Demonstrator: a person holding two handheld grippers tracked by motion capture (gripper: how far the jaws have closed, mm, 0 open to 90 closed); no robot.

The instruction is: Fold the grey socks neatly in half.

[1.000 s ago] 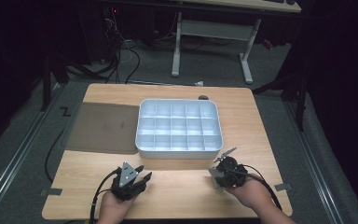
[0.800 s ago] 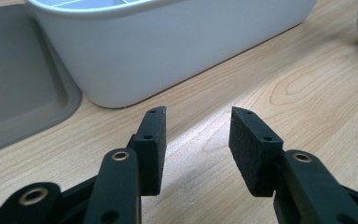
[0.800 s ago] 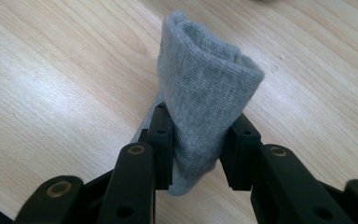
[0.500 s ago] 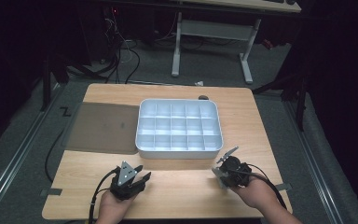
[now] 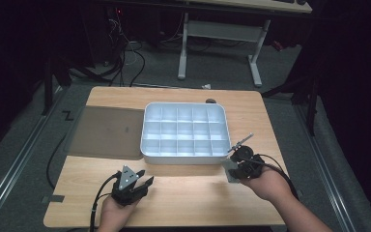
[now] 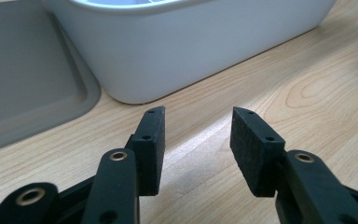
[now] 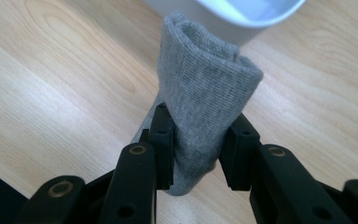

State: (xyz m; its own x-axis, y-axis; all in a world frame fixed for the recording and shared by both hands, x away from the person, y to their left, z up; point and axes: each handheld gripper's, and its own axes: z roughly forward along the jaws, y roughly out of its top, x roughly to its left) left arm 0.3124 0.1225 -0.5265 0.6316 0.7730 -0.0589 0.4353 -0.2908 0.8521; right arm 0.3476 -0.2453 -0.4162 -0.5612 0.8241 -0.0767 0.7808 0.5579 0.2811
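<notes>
Two tools are in my hands at the near edge of the bench (image 5: 183,203). My right tool (image 7: 196,140) is clamped on a folded grey sock (image 7: 200,93), its pads pressing the cloth from both sides, the fold standing up between the jaws. In the high view that right tool (image 5: 237,164) sits at about four o'clock from the white divided tray (image 5: 185,155), just beside the tray's near right corner, with the grey sock (image 5: 230,170) hanging from it close over the wood. In the right gripper view the tray's rounded white corner (image 7: 242,18) lies just past the sock at twelve o'clock. My left tool (image 6: 196,135) stands wide apart with nothing between its pads, bare wood showing in the gap, and its jaws have just been opening. From above, the left tool (image 5: 137,181) rests at roughly seven o'clock from the tray, near the front wall but apart from it. A flat grey lid (image 5: 107,131) lies at nine o'clock of the tray, touching its left side. In the left gripper view the tray wall (image 6: 191,51) rises at twelve o'clock and the lid (image 6: 28,74) at ten.
</notes>
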